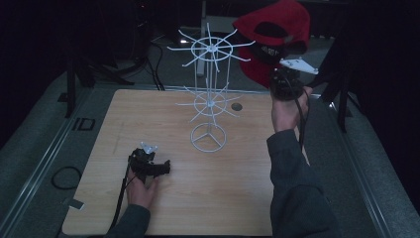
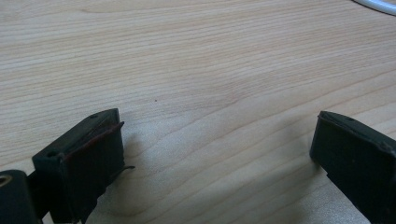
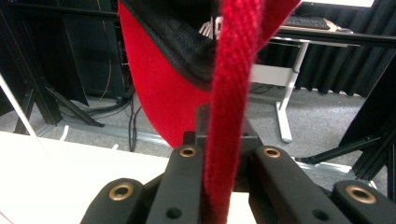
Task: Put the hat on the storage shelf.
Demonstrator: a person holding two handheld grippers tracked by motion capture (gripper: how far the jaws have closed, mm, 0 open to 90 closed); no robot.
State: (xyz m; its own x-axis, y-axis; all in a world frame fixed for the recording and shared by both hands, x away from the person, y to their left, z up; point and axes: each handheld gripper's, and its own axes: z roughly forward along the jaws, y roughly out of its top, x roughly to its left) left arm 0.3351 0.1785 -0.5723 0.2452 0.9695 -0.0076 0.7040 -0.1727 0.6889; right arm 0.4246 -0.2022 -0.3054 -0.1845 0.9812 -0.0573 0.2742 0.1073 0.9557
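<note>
Right gripper point(image 1: 283, 82) is raised at the far right of the table, jaws clamped tight on the red strap point(image 3: 229, 116) of a red cap point(image 1: 275, 37). In the right gripper view we see the woven strap running up between the two black jaws, with the cap's red shell and black lining hanging just behind. In the high view we see the cap up beside the top tier of the white wire display rack point(image 1: 210, 94), close to the tips of its right-hand prongs; can't tell whether it touches them.

Left gripper point(image 1: 151, 163) rests low on the near left of the table, jaws spread wide with nothing between them. In the left gripper view we see bare wood grain between the jaws and a sliver of the rack's white base ring at the top right corner.

The rack stands upright near table centre: round base, thin pole, two tiers of radiating prongs. We see nothing hung on either tier.

Surface is a light wood tabletop point(image 1: 99, 148) with a small dark round hole point(image 1: 236, 106) just right of the rack. Grey floor around it, a looped black cable point(image 1: 65, 177) on the floor at left, dark stands and curtains behind
</note>
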